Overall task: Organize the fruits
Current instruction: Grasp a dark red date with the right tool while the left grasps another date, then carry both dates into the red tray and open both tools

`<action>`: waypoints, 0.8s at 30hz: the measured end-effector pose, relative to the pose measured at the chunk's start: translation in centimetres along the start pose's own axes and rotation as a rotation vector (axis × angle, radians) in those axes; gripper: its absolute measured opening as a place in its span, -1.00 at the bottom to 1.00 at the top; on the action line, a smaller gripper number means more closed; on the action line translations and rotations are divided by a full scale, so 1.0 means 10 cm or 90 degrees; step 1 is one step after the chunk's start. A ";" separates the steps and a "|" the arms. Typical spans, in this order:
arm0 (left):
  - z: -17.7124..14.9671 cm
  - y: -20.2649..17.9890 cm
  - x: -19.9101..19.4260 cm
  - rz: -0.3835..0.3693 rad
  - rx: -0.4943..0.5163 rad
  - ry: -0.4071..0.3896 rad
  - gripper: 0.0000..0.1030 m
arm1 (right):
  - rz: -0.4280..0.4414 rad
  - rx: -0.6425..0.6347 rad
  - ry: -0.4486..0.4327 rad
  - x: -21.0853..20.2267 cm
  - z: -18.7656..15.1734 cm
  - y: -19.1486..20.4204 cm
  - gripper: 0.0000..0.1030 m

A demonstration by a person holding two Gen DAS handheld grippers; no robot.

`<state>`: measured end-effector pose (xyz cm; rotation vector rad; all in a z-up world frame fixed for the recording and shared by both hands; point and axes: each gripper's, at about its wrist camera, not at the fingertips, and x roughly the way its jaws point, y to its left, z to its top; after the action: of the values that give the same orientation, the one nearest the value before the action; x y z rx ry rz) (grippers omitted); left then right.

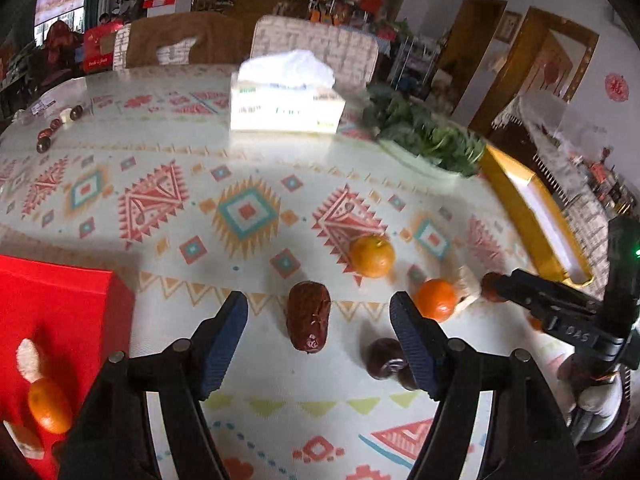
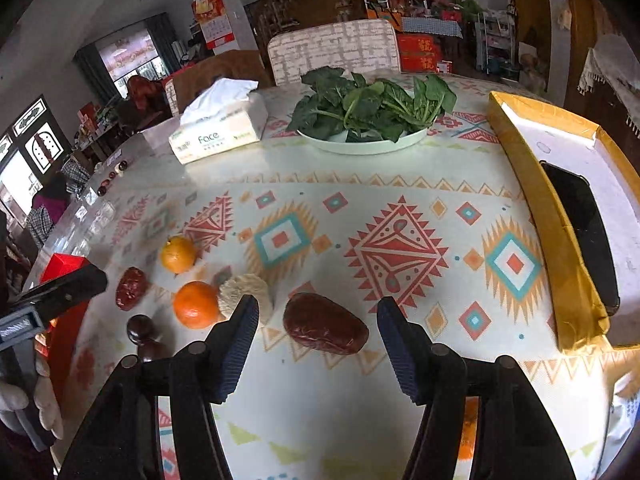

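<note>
My left gripper (image 1: 318,312) is open, its jaws either side of a wrinkled red date (image 1: 309,317) on the patterned cloth. My right gripper (image 2: 316,320) is open around a second, larger red date (image 2: 325,323). Two oranges (image 1: 371,255) (image 1: 435,298) and a pale rice cake (image 2: 246,291) lie between the grippers; the oranges also show in the right wrist view (image 2: 178,254) (image 2: 195,305). A dark chestnut-like piece (image 1: 385,358) lies by my left gripper's right finger. A red box (image 1: 56,312) at the left holds an orange (image 1: 49,405) and pale pieces.
A tissue box (image 2: 218,130) and a white plate of green leaves (image 2: 368,114) stand at the table's far side. A yellow box lid (image 2: 548,208) with a dark phone in it lies at the right. Small dark fruits (image 1: 48,132) lie far left. Chairs stand behind the table.
</note>
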<state>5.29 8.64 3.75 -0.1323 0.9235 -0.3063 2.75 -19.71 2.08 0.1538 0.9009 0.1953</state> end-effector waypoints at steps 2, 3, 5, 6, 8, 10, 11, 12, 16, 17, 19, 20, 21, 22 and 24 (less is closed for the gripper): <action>-0.02 -0.02 0.09 0.008 0.009 0.008 0.41 | -0.002 -0.004 0.006 0.04 -0.02 0.00 0.29; -0.02 -0.04 0.12 0.009 0.012 0.010 0.39 | -0.001 -0.005 0.008 0.06 -0.02 -0.01 0.29; -0.03 -0.06 0.18 0.012 0.022 0.016 0.26 | 0.002 -0.002 0.012 0.09 -0.04 -0.02 0.29; -0.03 -0.07 0.20 0.013 0.025 0.019 0.19 | 0.005 -0.001 0.013 0.10 -0.04 -0.03 0.29; -0.05 -0.09 0.26 0.017 0.032 0.025 0.00 | 0.009 -0.001 0.016 0.12 -0.04 -0.03 0.29; -0.06 -0.11 0.29 0.025 0.042 0.019 -0.08 | 0.010 -0.003 0.016 0.13 -0.05 -0.02 0.29; -0.06 -0.12 0.30 0.026 0.046 0.020 -0.11 | 0.010 -0.004 0.015 0.13 -0.05 -0.02 0.29; -0.06 -0.12 0.30 0.030 0.049 0.018 -0.13 | 0.013 -0.004 0.015 0.13 -0.05 -0.02 0.28; -0.08 -0.19 0.33 0.055 0.073 0.012 -0.48 | 0.008 -0.016 0.014 0.15 -0.05 0.02 0.03; -0.08 -0.19 0.32 0.056 0.074 0.011 -0.48 | 0.006 -0.020 0.013 0.15 -0.06 0.03 0.02; -0.08 -0.19 0.32 0.056 0.068 0.010 -0.48 | 0.003 -0.025 0.010 0.14 -0.07 0.05 0.02; -0.08 -0.18 0.31 0.055 0.063 0.009 -0.49 | 0.001 -0.027 0.009 0.14 -0.07 0.05 0.02; -0.08 -0.18 0.28 0.054 0.060 0.007 -0.49 | 0.002 -0.029 0.006 0.13 -0.07 0.06 0.02; -0.09 -0.19 0.25 0.053 0.059 0.004 -0.49 | 0.004 -0.028 0.004 0.12 -0.07 0.06 0.02; -0.10 -0.19 0.16 0.052 0.055 -0.004 -0.49 | 0.006 -0.026 -0.006 0.09 -0.07 0.06 0.02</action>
<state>5.01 6.36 2.43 -0.0155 0.9057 -0.2698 2.69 -18.86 1.15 0.1211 0.8866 0.2222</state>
